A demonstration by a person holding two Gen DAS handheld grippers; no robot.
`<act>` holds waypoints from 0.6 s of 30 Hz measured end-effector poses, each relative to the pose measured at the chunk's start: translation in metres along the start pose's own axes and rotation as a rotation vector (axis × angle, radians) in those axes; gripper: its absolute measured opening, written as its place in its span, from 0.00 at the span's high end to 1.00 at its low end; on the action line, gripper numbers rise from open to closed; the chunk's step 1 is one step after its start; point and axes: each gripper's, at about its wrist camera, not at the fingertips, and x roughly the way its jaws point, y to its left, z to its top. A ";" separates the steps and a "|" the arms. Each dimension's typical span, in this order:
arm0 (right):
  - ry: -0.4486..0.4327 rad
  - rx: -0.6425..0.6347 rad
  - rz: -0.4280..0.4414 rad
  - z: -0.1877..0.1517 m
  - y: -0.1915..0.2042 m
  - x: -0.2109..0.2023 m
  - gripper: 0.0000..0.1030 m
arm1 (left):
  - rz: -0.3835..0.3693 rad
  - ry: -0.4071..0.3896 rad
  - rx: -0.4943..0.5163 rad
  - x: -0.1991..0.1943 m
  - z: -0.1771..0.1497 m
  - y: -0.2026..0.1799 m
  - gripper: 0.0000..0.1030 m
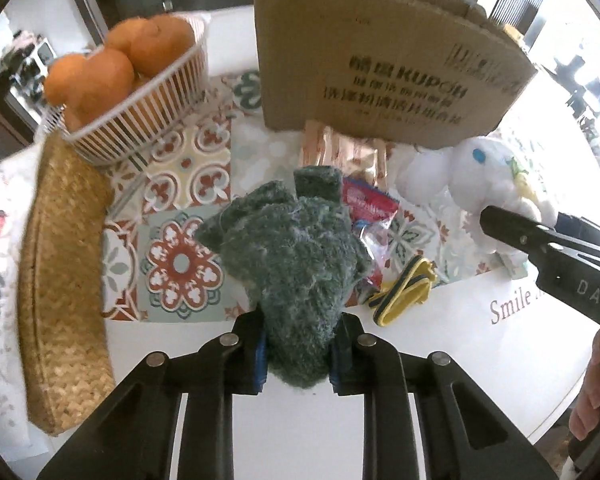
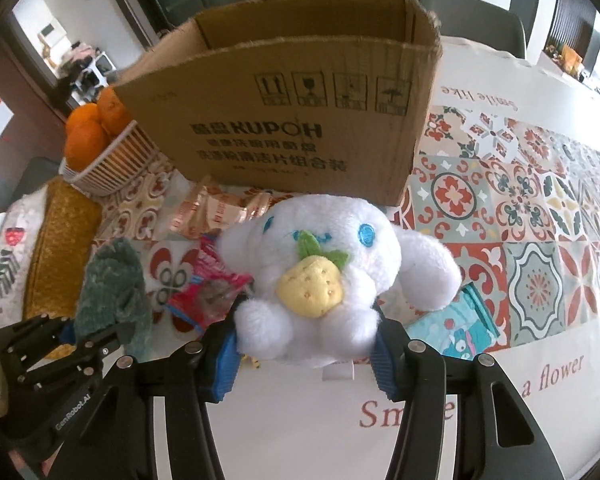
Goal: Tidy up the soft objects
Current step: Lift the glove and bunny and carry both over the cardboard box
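We have our left gripper (image 1: 300, 354) clenched on a fuzzy green sock (image 1: 296, 260), which hangs bunched above the patterned counter (image 1: 172, 168), left of centre. Our right gripper (image 2: 304, 356) grasps a white plush toy (image 2: 320, 256) by its lower body, its yellow strawberry facing us. Behind both stands an open cardboard box (image 2: 284, 120). Far left sits a white basket (image 1: 140, 120) of oranges (image 1: 112, 68), a woven mat (image 1: 60, 280) nearer. Snack packets (image 2: 208, 292) lie between sock and plush.
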 end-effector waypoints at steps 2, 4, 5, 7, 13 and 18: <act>-0.021 0.003 0.009 -0.002 0.001 -0.008 0.47 | 0.001 -0.027 0.004 -0.014 0.001 -0.009 0.78; -0.037 0.003 0.019 -0.002 0.002 -0.015 0.47 | -0.001 -0.054 0.005 -0.021 0.003 -0.011 0.78; -0.044 0.003 0.022 -0.003 0.004 -0.018 0.47 | -0.003 -0.066 0.005 -0.026 0.003 -0.012 0.78; -0.066 0.000 0.030 -0.003 0.007 -0.026 0.47 | -0.011 -0.091 0.003 -0.025 0.008 -0.005 0.77; -0.123 -0.019 0.041 -0.005 0.013 -0.053 0.47 | -0.032 -0.154 -0.006 -0.045 0.008 -0.007 0.77; -0.172 -0.024 0.045 -0.007 0.016 -0.071 0.47 | -0.042 -0.220 -0.008 -0.064 0.008 -0.007 0.77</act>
